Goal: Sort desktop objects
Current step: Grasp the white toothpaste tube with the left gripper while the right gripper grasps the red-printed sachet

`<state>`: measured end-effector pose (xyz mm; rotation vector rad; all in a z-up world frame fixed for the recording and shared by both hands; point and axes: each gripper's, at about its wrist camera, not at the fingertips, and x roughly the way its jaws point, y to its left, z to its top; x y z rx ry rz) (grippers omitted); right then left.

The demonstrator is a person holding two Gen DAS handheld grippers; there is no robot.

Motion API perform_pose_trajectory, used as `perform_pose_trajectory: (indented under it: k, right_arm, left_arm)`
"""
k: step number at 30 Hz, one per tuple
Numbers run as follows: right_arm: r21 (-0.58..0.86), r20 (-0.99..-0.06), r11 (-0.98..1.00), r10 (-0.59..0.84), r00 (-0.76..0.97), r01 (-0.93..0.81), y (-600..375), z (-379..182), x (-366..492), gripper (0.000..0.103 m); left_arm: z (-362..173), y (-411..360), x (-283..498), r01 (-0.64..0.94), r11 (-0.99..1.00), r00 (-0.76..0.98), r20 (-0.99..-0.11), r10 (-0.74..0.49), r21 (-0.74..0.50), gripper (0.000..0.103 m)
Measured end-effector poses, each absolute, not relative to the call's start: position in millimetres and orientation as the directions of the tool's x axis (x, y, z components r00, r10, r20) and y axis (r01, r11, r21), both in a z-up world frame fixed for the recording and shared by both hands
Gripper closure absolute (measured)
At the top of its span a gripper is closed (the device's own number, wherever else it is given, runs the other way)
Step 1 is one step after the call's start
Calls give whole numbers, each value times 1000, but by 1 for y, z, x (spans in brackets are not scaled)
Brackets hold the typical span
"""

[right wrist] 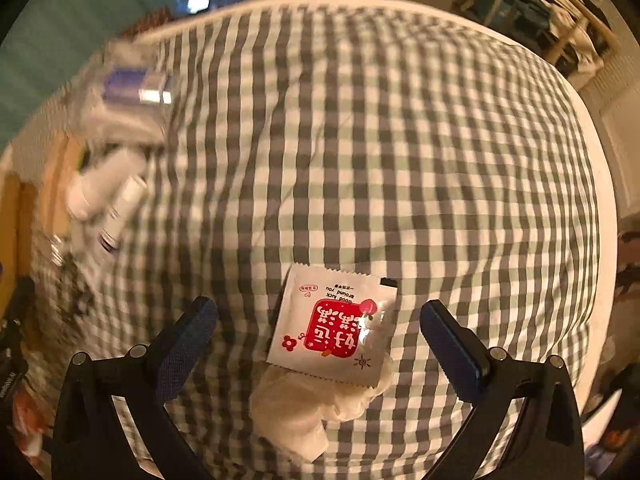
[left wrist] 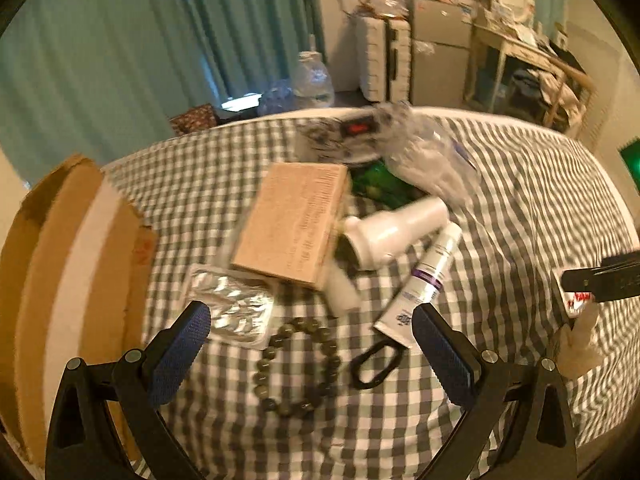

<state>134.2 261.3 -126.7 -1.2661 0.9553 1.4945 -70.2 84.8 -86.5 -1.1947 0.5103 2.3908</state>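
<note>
In the left wrist view my left gripper (left wrist: 310, 334) is open above a dark bead bracelet (left wrist: 298, 364) and a black carabiner (left wrist: 374, 362). Beyond it lie a foil blister pack (left wrist: 234, 308), a brown cardboard box (left wrist: 296, 222), a white bottle (left wrist: 394, 232) and a white tube with a purple band (left wrist: 426, 280). In the right wrist view my right gripper (right wrist: 318, 322) is open over a white sachet with a red label (right wrist: 336, 328), which rests on a crumpled cream wrapper (right wrist: 300, 412). The right gripper also shows in the left wrist view (left wrist: 600, 278) at the right edge.
A checked tablecloth (right wrist: 380, 140) covers the round table. An open cardboard carton (left wrist: 60, 280) stands at the left edge. A crumpled clear plastic bag (left wrist: 424, 156), a power strip with a red switch (left wrist: 356, 128) and a green packet (left wrist: 380, 184) lie at the back.
</note>
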Motion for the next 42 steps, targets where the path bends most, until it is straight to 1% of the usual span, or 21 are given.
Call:
perform_pose_trajectory:
  k: [2, 5, 6, 7, 9, 10, 11, 15, 17, 18, 19, 23, 25, 26, 27, 28, 31, 33, 34, 38, 42]
  right_arm:
    - [-56, -990, -295, 142, 14, -954, 261, -138, 129, 1]
    - [-91, -992, -296, 110, 61, -951, 264, -150, 130, 5]
    - [-85, -993, -288, 101, 58, -954, 265, -152, 132, 11]
    - [-72, -995, -274, 90, 49, -959, 266, -154, 136, 22]
    - [-48, -996, -244, 81, 29, -969, 269, -155, 145, 35]
    - [-32, -996, -230, 83, 14, -973, 269, -153, 148, 39]
    - [-15, -996, -218, 84, -3, -976, 269, -152, 152, 40]
    - [5, -995, -196, 95, -24, -981, 270, -148, 162, 54]
    - [21, -993, -180, 109, -41, -983, 271, -145, 167, 59]
    - [29, -991, -170, 122, -51, -985, 272, -140, 174, 67]
    - [41, -987, -151, 148, -63, -988, 274, -134, 180, 70]
    - [114, -967, -116, 213, -137, -987, 276, -118, 197, 72]
    - [132, -962, -111, 226, -154, -985, 275, -115, 203, 76]
    - [141, -958, -106, 236, -163, -984, 275, -113, 206, 82]
    - [152, -956, -104, 239, -173, -983, 275, -111, 208, 92]
    - [160, -954, -103, 241, -181, -982, 274, -110, 210, 92]
    - [179, -948, -114, 246, -202, -977, 272, -107, 214, 93]
    - [181, -947, -117, 248, -205, -976, 271, -106, 218, 98]
    - [181, -946, -118, 252, -205, -976, 267, -106, 220, 98]
    - [208, -938, -110, 260, -230, -972, 258, -100, 230, 98]
    - [230, -926, -102, 282, -250, -968, 245, -86, 214, 98]
  left_arm:
    - [-93, 95, -68, -539, -830, -530, -823, 205, 140, 0]
    - [-100, 104, -67, -561, -818, -510, -832, 218, 130, 0]
    - [-102, 107, -67, -567, -814, -503, -835, 223, 124, 0]
    - [-103, 109, -67, -570, -813, -498, -837, 226, 120, 0]
    - [-108, 112, -68, -573, -812, -484, -845, 230, 107, 0]
    - [-111, 114, -70, -574, -813, -472, -851, 230, 98, 0]
    - [-115, 116, -72, -574, -815, -456, -859, 232, 85, 0]
    - [-122, 120, -77, -567, -823, -433, -867, 248, 47, 0]
    - [-125, 126, -78, -574, -816, -443, -864, 240, 68, 0]
    - [-125, 129, -77, -581, -810, -451, -860, 238, 80, 0]
    - [-126, 133, -75, -592, -800, -459, -856, 238, 94, 0]
    - [-129, 149, -68, -636, -752, -497, -837, 230, 170, 1]
    - [-132, 152, -67, -655, -736, -486, -841, 236, 172, 16]
    - [-135, 154, -67, -666, -728, -467, -852, 237, 163, 36]
    - [-140, 155, -70, -671, -725, -444, -869, 221, 158, 54]
    - [-146, 157, -73, -677, -722, -404, -892, 202, 143, 62]
    - [-147, 152, -77, -668, -740, -372, -897, 238, 80, 64]
    - [-144, 151, -77, -673, -737, -360, -898, 253, 63, 69]
    - [-142, 151, -76, -677, -734, -361, -896, 258, 61, 70]
    - [-129, 155, -67, -702, -711, -357, -886, 296, 46, 90]
    - [-120, 154, -69, -706, -708, -317, -886, 337, -16, 92]
